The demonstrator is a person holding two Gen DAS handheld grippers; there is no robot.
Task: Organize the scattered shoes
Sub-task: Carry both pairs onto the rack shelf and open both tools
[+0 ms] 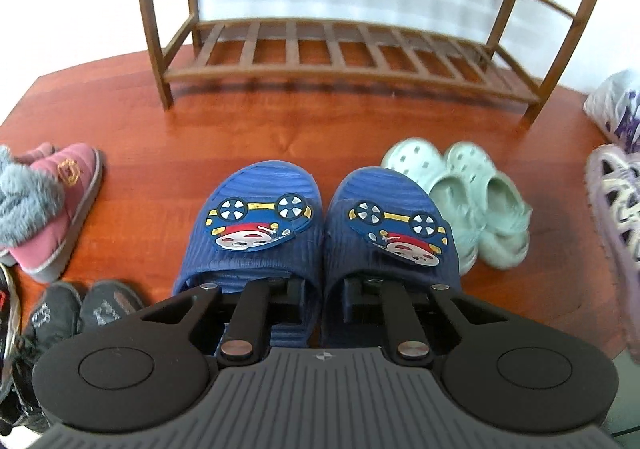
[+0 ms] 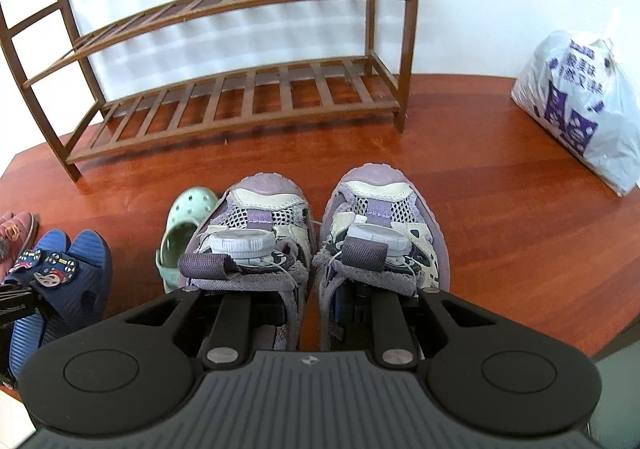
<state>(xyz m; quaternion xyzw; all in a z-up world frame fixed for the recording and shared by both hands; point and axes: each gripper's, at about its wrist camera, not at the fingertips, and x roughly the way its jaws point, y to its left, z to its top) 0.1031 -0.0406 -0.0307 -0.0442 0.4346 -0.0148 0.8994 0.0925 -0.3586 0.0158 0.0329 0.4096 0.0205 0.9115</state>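
A pair of blue slippers [image 1: 264, 209] with cartoon car patches fills the middle of the left wrist view, toes towards the wooden shoe rack [image 1: 340, 61]. My left gripper [image 1: 322, 285] has one finger in each slipper and is shut on their adjoining inner sides. The right wrist view shows a pair of purple mesh sneakers [image 2: 260, 233] with dial closures. My right gripper [image 2: 314, 293] is shut on their inner sides the same way. The blue slippers [image 2: 60, 269] also show at that view's left edge. The rack [image 2: 240, 101] stands with bare slatted shelves.
Mint clogs [image 1: 472, 189] lie on the red-brown floor between the two held pairs. Pink fur-lined slippers [image 1: 60, 201] and dark shoes [image 1: 80, 313] sit at the left. A white plastic bag [image 2: 580, 105] with purple print stands right of the rack by the wall.
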